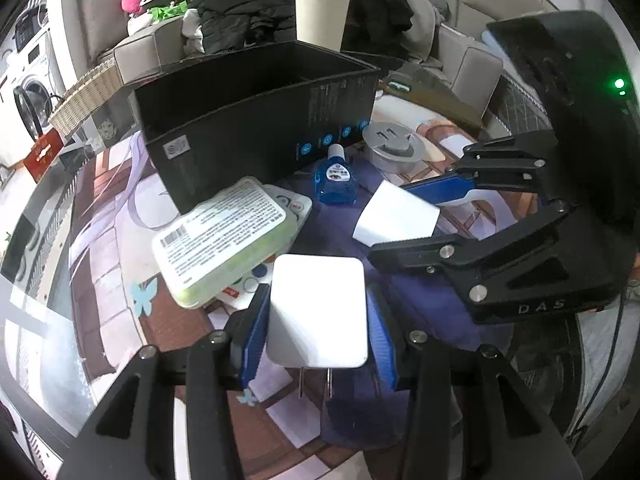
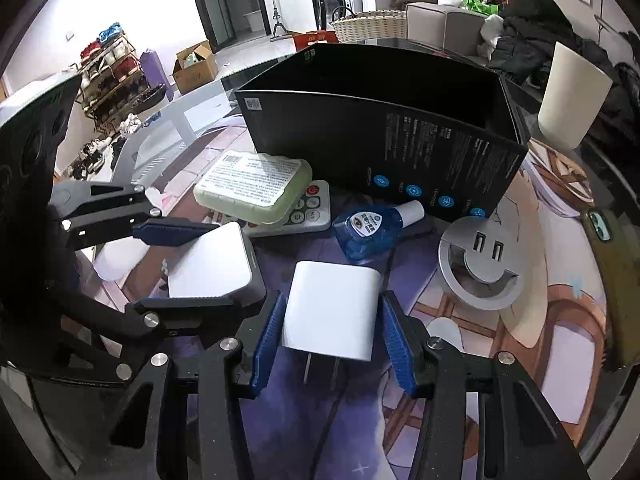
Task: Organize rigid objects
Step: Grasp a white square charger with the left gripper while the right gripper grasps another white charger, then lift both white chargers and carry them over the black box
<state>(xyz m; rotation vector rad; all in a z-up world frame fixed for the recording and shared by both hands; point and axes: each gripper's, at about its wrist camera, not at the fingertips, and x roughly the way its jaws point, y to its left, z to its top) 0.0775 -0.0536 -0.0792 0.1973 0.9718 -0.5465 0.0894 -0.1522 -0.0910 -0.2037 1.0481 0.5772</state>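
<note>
My left gripper (image 1: pixel 318 328) is shut on a white plug adapter (image 1: pixel 318 312), prongs pointing toward the camera; it also shows in the right wrist view (image 2: pixel 212 268). My right gripper (image 2: pixel 330 316) is shut on a second white plug adapter (image 2: pixel 332 308), seen in the left wrist view (image 1: pixel 394 214) too. Both are held just above the patterned mat. An open black box (image 1: pixel 256 120) (image 2: pixel 380 136) stands behind. In front of it lie a pale green case (image 1: pixel 226 236) (image 2: pixel 254 184), a white remote (image 2: pixel 304 212) and a blue bottle (image 1: pixel 335 178) (image 2: pixel 370 228).
A round silver USB socket (image 1: pixel 394 146) (image 2: pixel 478 264) lies to the right of the bottle. A cream cup (image 1: pixel 320 20) (image 2: pixel 572 96) stands behind the box. A phone in a dark case (image 2: pixel 612 276) lies at the right. A sofa with clothes (image 1: pixel 248 4) is behind the table.
</note>
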